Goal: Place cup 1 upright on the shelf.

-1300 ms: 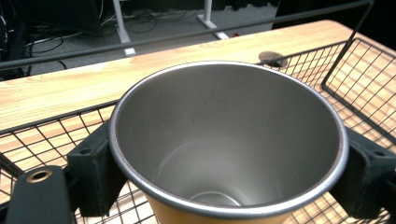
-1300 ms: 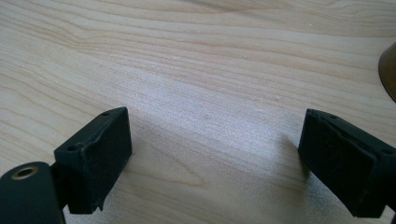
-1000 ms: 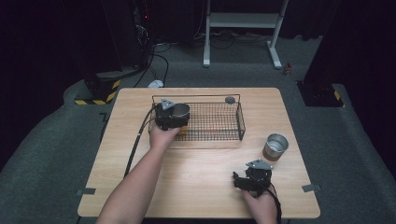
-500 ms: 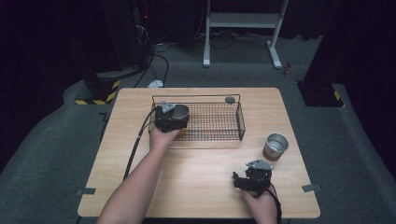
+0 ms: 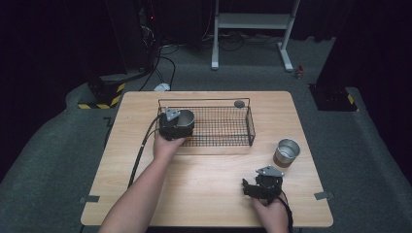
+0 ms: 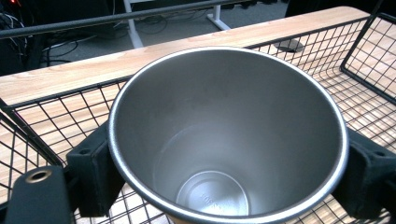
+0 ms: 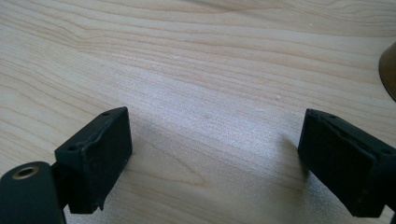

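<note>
Overhead, the left gripper (image 5: 180,122) holds a steel cup (image 5: 186,118) at the left end of the wire basket (image 5: 250,127) on the table (image 5: 204,179); the right gripper (image 5: 252,189) rests near the front edge, close to a second cup (image 5: 286,151). Seen from the left gripper view, both jaws press the steel cup's (image 6: 229,140) sides, upright over the basket mesh (image 6: 369,107). Seen from the right gripper view, the jaws stand wide apart, empty, over bare wood (image 7: 210,70).

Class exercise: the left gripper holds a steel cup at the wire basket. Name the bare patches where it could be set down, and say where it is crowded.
The left gripper grips the steel cup at the wire basket's left end. The basket floor to the cup's right is bare up to the right wall. The table between basket and near edge is free too. It is crowded around the second cup and the right gripper.
</note>
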The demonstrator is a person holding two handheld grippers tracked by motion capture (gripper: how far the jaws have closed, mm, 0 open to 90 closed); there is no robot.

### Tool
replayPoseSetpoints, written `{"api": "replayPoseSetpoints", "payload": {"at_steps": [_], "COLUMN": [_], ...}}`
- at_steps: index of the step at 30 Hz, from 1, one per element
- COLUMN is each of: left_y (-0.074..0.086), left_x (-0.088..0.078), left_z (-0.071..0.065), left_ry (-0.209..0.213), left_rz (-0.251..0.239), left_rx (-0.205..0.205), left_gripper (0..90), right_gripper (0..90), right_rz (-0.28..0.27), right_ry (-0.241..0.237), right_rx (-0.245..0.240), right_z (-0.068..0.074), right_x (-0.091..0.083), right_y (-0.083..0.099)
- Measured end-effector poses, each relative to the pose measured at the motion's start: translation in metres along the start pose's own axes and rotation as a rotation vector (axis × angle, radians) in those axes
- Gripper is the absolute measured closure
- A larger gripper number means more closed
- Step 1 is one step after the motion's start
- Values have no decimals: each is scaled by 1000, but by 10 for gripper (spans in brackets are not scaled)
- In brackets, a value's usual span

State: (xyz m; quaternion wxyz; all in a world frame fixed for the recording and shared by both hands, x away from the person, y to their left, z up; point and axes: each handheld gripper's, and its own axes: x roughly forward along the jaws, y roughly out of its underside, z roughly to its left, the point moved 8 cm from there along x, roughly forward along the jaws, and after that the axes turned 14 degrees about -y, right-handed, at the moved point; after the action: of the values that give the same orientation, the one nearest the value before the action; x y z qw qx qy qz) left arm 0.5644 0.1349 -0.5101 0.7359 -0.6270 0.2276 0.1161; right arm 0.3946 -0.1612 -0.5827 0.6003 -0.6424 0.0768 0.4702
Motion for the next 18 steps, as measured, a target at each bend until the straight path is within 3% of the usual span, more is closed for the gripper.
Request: {"api": "replayPoseSetpoints", "payload": {"at_steps": [5,10,13,18], "left_y": [-1,-3,-6,-5], "left_x": [1,1,-3,-11], "left_z": [2,4,3,3], "left_ry": [-1,-7,-8,-8], "left_rz": [8,38,39,58], "left_rx": [-9,0,31,49], "left_gripper": [112,21,1,1], "right_gripper": [99,98,98,98], "right_rz": [0,0,0,0], "right_ry": [0,0,0,0], "right_rx": [0,0,0,0], "right_z": [0,0,0,0], "right_x": [0,0,0,0], "right_y": [0,0,0,0]}}
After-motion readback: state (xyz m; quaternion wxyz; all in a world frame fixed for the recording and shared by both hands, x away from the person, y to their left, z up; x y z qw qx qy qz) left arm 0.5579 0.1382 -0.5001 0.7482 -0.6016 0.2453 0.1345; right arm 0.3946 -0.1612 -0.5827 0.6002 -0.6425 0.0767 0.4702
